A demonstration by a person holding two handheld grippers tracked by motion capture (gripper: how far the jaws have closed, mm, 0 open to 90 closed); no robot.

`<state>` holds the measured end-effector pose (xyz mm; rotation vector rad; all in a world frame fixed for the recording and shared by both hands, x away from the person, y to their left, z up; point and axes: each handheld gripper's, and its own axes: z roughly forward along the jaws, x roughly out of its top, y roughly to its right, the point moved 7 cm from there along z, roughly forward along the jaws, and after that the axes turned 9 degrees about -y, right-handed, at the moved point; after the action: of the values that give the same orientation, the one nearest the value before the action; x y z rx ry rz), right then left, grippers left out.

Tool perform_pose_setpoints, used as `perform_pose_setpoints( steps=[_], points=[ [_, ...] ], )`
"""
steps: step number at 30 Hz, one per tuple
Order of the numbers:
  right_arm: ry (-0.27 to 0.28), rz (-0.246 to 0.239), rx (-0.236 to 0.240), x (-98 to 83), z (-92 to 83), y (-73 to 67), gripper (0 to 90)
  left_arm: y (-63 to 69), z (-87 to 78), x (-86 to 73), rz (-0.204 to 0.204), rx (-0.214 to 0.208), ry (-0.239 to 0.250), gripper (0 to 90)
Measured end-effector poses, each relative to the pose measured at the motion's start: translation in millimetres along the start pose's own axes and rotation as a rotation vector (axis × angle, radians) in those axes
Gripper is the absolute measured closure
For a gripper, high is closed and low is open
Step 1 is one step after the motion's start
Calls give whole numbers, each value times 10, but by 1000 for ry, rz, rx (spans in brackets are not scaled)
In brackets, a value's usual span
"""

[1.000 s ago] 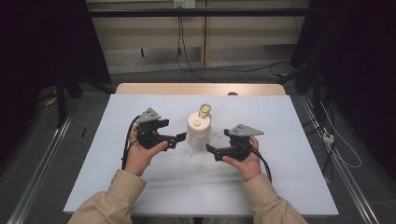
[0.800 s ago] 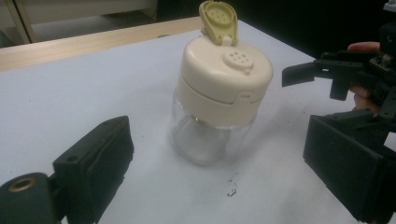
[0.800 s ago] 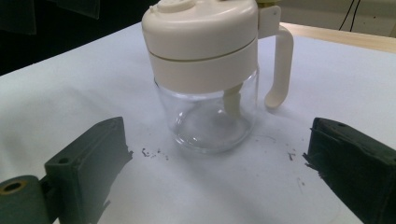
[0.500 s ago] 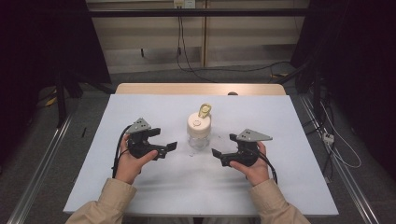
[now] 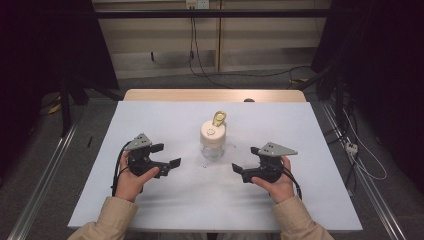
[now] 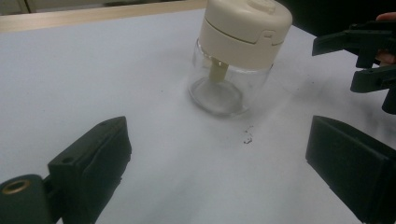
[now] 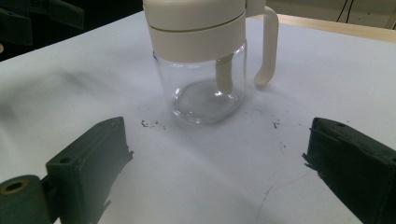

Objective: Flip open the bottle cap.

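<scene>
Two grippers (fingers apart) flanking jar [image 5: 212, 141]

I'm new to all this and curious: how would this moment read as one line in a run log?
left gripper: open, beside jar | right gripper: open, beside jar | clear glass jar with cream plastic lid: upright on white table, untouched

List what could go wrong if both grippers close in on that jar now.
1. The glass jar is clear, smooth and looks empty, so a one-sided push from the left gripper or right gripper could slide or tip it.
2. Its cream lid overhangs the glass; jaws may catch the lid's handle and twist it.
</scene>
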<state>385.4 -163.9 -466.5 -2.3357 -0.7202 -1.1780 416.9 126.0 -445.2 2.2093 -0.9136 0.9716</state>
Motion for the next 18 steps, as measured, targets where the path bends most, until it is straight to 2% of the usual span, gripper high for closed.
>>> perform_pose_setpoints(
  steps=[6,12,18],
  points=[
    [-6,7,-9,-61,-53,43,50,-51,-38,-83,-11,9,-3,62],
    [-6,0,-17,-104,-122,63,52,-93,-120,-128,0,27,0,62],
    [-4,1,-21,-158,-190,74,53,-101,-161,-194,-1,24,-4,62]
  ],
)
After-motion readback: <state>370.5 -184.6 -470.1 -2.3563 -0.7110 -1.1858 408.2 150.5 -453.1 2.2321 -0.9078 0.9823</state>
